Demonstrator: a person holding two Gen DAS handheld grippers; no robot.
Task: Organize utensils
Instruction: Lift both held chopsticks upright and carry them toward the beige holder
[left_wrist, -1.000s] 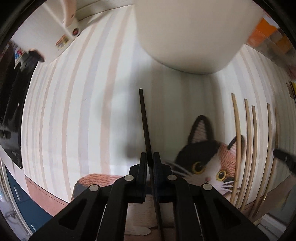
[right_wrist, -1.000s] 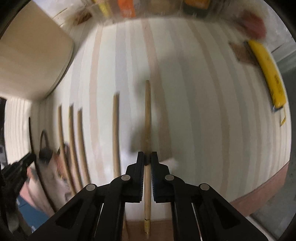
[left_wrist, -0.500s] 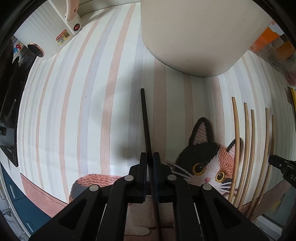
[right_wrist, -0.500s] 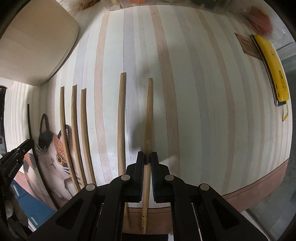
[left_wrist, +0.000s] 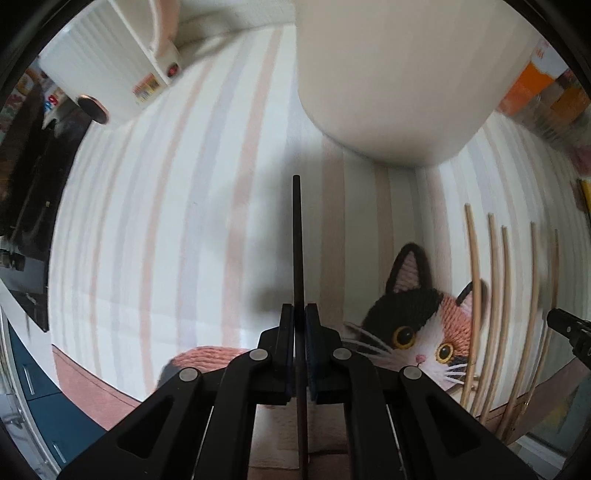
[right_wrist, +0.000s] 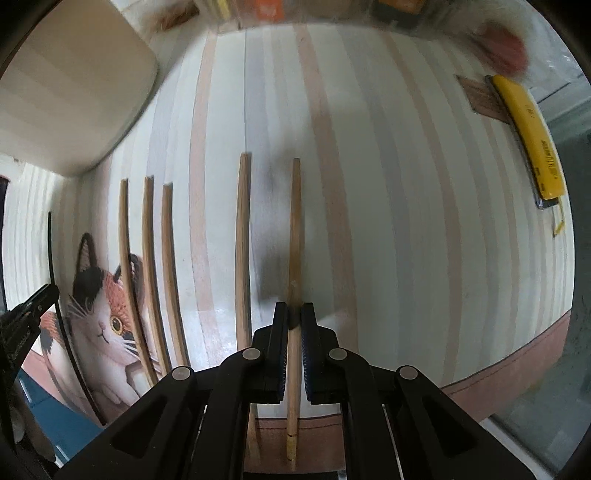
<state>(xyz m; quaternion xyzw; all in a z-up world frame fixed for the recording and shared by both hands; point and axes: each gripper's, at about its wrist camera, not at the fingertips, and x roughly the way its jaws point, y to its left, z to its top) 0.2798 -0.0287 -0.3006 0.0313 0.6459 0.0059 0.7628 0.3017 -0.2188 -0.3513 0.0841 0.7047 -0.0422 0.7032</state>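
Both tongs gripping chopsticks over striped tabletop (left_wrist: 166, 221).
Left tongs (left_wrist: 300, 314) clamping black chopstick (left_wrist: 297, 240); right tongs (right_wrist: 294, 312) clamping wooden chopstick (right_wrist: 294, 229), beside four lying wooden chopsticks (right_wrist: 242, 240).

1. The table mat (left_wrist: 155, 229) is off-white with long pastel stripes in pale pink and grey-lilac, and it has a dusty-pink border.
2. The cat picture (left_wrist: 417, 325) shows a calico: black, orange-pink and white fur, amber eyes, a pink nose and white whiskers.
3. The left gripper (left_wrist: 300, 317) is matt black and clamps a black chopstick (left_wrist: 297, 236).
4. The right gripper (right_wrist: 294, 314) is also black; its wooden chopstick (right_wrist: 294, 236) is warm light brown, with a yellow band near the end.
5. The other chopsticks (right_wrist: 243, 240) are the same tan wood.
6. The container (left_wrist: 402, 74) is plain cream.
7. A yellow object (right_wrist: 528, 129) lies at the far edge.
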